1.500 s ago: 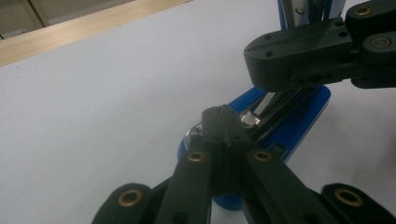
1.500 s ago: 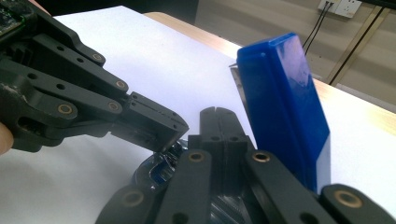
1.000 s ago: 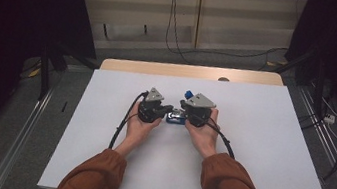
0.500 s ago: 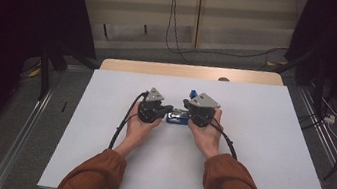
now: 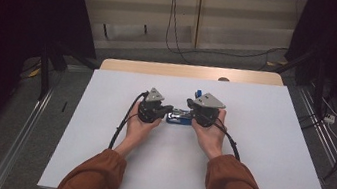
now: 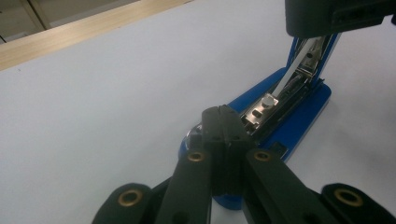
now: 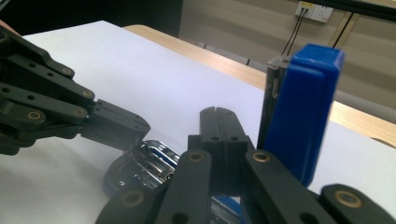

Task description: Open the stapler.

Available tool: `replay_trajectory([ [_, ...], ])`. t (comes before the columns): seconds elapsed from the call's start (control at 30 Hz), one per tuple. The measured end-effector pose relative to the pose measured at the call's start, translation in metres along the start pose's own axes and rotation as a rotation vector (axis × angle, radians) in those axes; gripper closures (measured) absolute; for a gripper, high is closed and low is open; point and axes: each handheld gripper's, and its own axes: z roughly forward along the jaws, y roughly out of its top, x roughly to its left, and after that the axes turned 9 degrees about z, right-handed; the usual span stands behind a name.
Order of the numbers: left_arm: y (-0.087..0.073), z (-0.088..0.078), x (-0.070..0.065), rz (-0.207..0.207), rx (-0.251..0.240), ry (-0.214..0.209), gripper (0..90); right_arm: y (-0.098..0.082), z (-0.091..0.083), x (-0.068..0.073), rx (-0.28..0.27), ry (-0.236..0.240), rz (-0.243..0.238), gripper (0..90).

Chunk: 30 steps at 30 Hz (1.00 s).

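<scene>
The blue stapler (image 5: 179, 118) lay open at the middle of the white counter (image 5: 271, 140), its top lifted upright. The left tool (image 5: 168, 109) at 9 o'clock was clenched, tips on its front end. The right tool (image 5: 189, 102), at 3 o'clock, was clenched empty.

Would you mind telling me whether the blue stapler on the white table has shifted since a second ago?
No. In the high view the blue stapler lies at the same spot relative to the white table's wooden far edge, between the two shut tools.
</scene>
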Motion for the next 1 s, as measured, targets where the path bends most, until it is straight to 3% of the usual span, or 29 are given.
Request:
replay_trajectory([
  [0.3,0.000,0.000,0.000,-0.002,0.000,0.000,90.0,0.003,-0.007,-0.007,-0.016,-0.007,-0.001,90.0],
  [0.63,0.000,0.000,0.000,-0.006,-0.004,0.002,90.0,0.002,-0.009,-0.014,-0.029,-0.003,0.029,90.0],
  [1.0,-0.001,0.000,0.000,-0.007,-0.005,0.002,90.0,0.002,-0.011,-0.015,-0.017,-0.015,0.013,90.0],
])
